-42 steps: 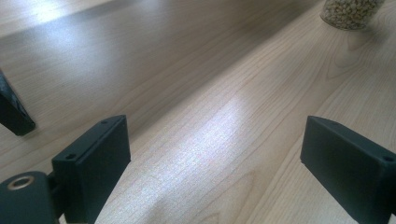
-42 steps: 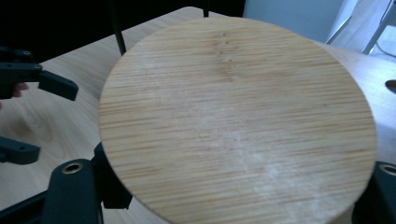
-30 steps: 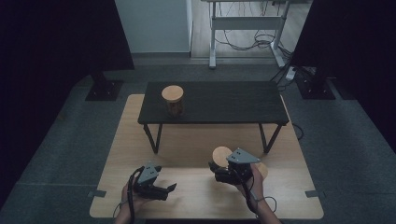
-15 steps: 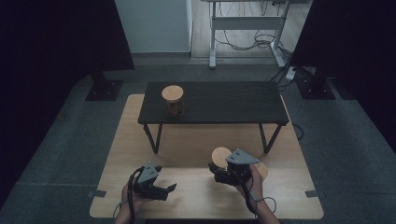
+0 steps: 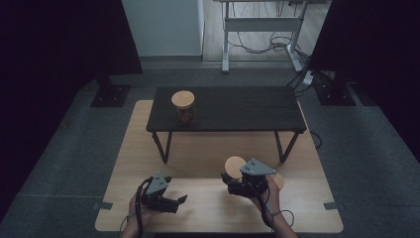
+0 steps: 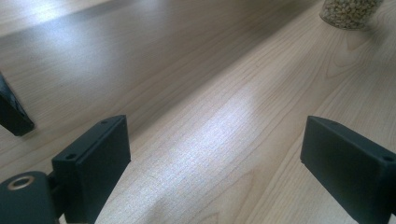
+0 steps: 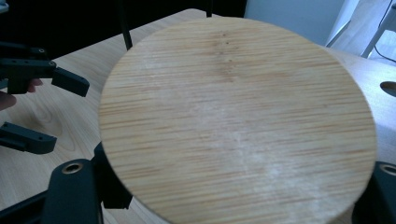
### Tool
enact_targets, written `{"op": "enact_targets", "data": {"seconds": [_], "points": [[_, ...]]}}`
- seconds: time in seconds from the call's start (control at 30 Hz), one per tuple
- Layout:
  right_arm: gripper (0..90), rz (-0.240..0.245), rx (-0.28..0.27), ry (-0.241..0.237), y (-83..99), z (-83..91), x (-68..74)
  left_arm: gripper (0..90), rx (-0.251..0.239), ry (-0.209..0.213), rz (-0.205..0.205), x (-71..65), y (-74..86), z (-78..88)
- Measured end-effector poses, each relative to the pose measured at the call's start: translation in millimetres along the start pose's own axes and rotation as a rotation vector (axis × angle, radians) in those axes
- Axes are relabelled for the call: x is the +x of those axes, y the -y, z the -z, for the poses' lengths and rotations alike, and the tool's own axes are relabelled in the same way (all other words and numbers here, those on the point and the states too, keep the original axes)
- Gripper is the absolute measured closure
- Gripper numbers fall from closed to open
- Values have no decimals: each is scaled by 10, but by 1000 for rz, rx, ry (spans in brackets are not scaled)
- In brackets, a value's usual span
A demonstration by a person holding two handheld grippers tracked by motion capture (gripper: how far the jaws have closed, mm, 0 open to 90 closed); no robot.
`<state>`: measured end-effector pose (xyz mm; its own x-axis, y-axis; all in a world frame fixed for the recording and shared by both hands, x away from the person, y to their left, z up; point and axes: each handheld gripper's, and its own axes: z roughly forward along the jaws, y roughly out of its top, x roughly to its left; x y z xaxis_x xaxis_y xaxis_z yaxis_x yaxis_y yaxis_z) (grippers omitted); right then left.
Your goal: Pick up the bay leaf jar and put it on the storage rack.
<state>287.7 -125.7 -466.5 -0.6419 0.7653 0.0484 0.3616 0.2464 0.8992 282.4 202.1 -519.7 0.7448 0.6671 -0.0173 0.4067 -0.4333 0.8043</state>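
A round bamboo lid (image 7: 238, 116) tops a jar held low over the wooden board (image 5: 198, 158). My right gripper (image 7: 229, 198) is shut on the jar under that lid, one black jaw at each side; from above, the lid (image 5: 235, 166) shows just ahead of the right gripper (image 5: 232, 182). My left gripper (image 5: 178, 202) rests near the board's front edge, pointing right, open with nothing between its fingers (image 6: 93, 154). A glass jar base (image 6: 350, 11) filled with pale grains stands on the board far ahead of it. A second lidded jar (image 5: 183, 105) stands on the black low table (image 5: 247, 111).
The black table's legs (image 5: 163, 146) stand on the board between me and the far jar. A tan round shape (image 5: 278, 181) lies beside my right hand. Dark floor surrounds the board, with a stand base (image 5: 110, 94) at the left and a desk frame (image 5: 257, 29) behind.
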Motion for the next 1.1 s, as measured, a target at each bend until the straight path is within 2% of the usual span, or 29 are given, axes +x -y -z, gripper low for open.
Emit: {"op": "enact_targets", "data": {"seconds": [0.57, 0.67, 1.1], "points": [[250, 23, 0, 1, -86, 126, 27, 81, -8, -3, -2, 2, -7, 21], [251, 13, 4, -12, -90, 123, 19, 81, -5, -3, -1, 3, -4, 15], [251, 5, 14, -19, -60, 86, 18, 82, 4, 0, -1, 2, 3, -3]]}}
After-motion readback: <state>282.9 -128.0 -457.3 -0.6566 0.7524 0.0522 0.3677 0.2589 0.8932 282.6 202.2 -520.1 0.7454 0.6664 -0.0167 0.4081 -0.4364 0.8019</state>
